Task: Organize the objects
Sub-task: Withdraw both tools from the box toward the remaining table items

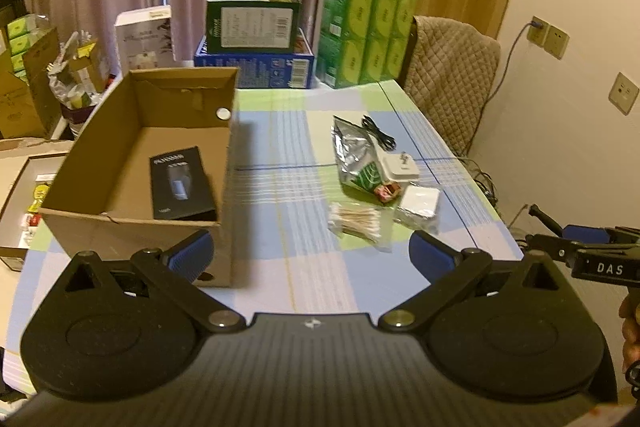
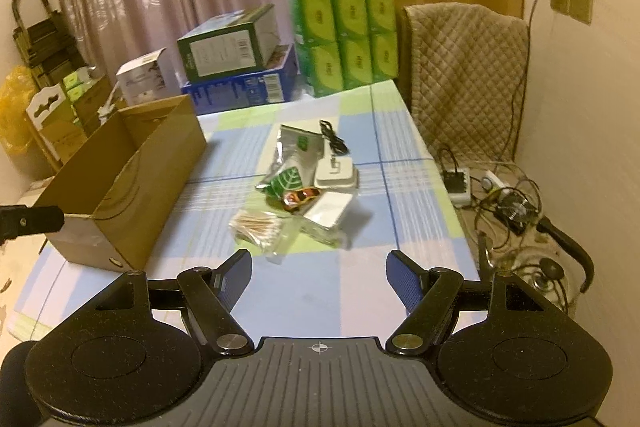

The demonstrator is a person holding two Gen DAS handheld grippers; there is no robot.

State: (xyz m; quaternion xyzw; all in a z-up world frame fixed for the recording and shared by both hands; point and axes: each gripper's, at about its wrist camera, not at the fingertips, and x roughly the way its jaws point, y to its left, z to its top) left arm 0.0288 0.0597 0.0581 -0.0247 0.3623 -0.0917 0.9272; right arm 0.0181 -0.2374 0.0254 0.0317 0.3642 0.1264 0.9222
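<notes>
An open cardboard box stands on the left of the checked table and holds a black carton. To its right lies a cluster: a bag of cotton swabs, a silver pouch with a green leaf, a white charger, a small red item, a white packet and a black cable. My left gripper is open, near the box's front corner. My right gripper is open, short of the swabs.
Stacked blue and green cartons and green tissue packs line the table's far edge. A chair with a quilted cover stands at the right. Cables and a power strip lie on the floor beyond the right edge.
</notes>
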